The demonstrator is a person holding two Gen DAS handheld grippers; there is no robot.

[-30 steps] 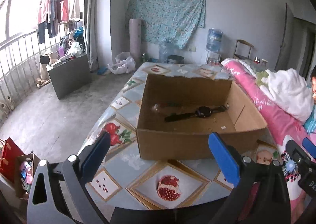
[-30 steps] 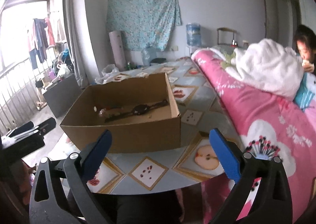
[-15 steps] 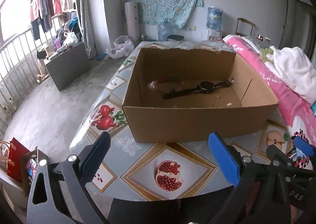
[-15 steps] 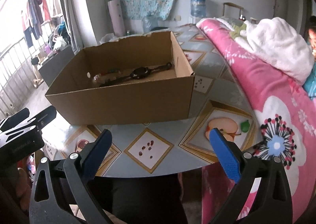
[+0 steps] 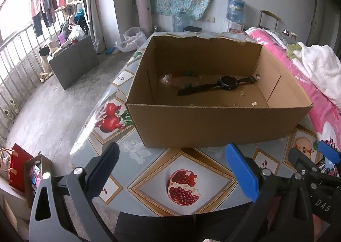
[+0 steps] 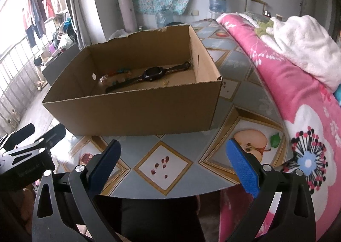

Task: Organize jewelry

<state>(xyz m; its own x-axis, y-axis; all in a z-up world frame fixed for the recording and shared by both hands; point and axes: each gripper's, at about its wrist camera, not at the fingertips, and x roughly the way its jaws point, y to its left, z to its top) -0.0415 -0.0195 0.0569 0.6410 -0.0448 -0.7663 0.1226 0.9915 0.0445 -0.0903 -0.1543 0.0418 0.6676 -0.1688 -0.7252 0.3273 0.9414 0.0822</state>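
An open cardboard box stands on the fruit-patterned table; it also shows in the right wrist view. Inside lie a black wristwatch, a beaded bracelet and a few small pieces near the watch. My left gripper is open and empty, hovering over the table's near edge in front of the box. My right gripper is open and empty, also in front of the box, to the right of the left one.
A pink floral quilt with a white blanket lies along the table's right side. The left gripper's body shows at the lower left of the right wrist view. A grey cabinet and balcony railing stand to the left.
Both grippers have moved closer to the box and tilted down, so its inside shows more fully. Both stay open and empty.
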